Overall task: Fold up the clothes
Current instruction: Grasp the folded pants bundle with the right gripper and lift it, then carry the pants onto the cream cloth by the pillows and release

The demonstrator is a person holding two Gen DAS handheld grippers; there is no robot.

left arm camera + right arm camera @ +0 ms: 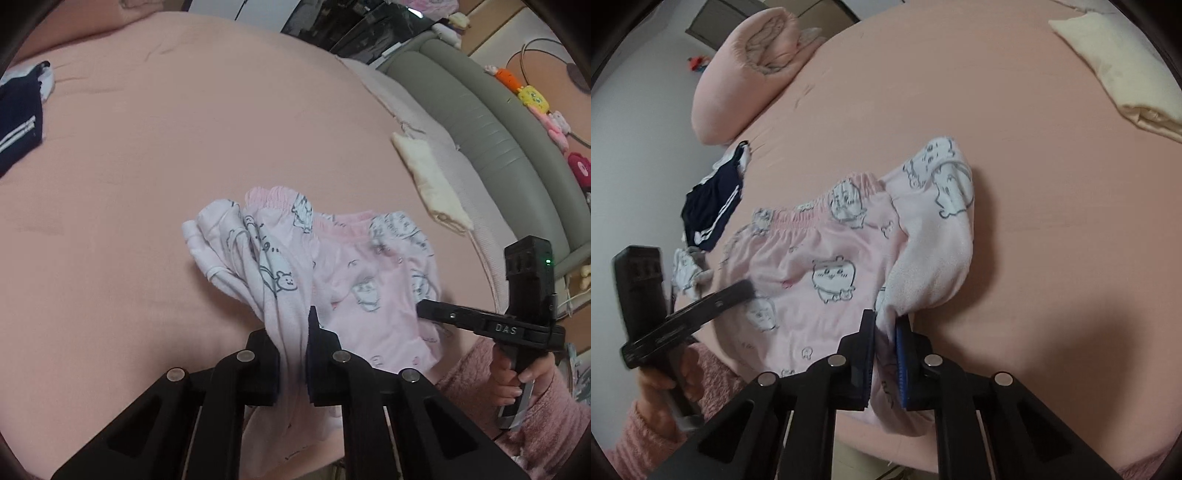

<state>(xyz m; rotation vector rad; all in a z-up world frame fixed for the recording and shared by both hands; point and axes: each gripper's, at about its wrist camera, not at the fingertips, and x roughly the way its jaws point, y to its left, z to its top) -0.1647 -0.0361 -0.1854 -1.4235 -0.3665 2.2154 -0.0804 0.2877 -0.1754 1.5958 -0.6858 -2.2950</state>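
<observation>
Pink pyjama trousers (373, 295) printed with white cartoon animals lie bunched on the pink bed sheet, the elastic waistband (798, 218) away from me. My left gripper (291, 332) is shut on one folded leg end at the near left of the garment. My right gripper (884, 332) is shut on the other leg end, which doubles over in a fold (934, 258). The right gripper also shows in the left wrist view (421, 308), the left gripper in the right wrist view (750, 286), both at the trousers' near edge.
A navy garment with white stripes (18, 118) lies at the far left, also in the right wrist view (709, 206). A cream folded cloth (432, 184) lies at the bed's right edge beside a grey padded headboard (480, 122). A pink pillow (746, 70) sits far back.
</observation>
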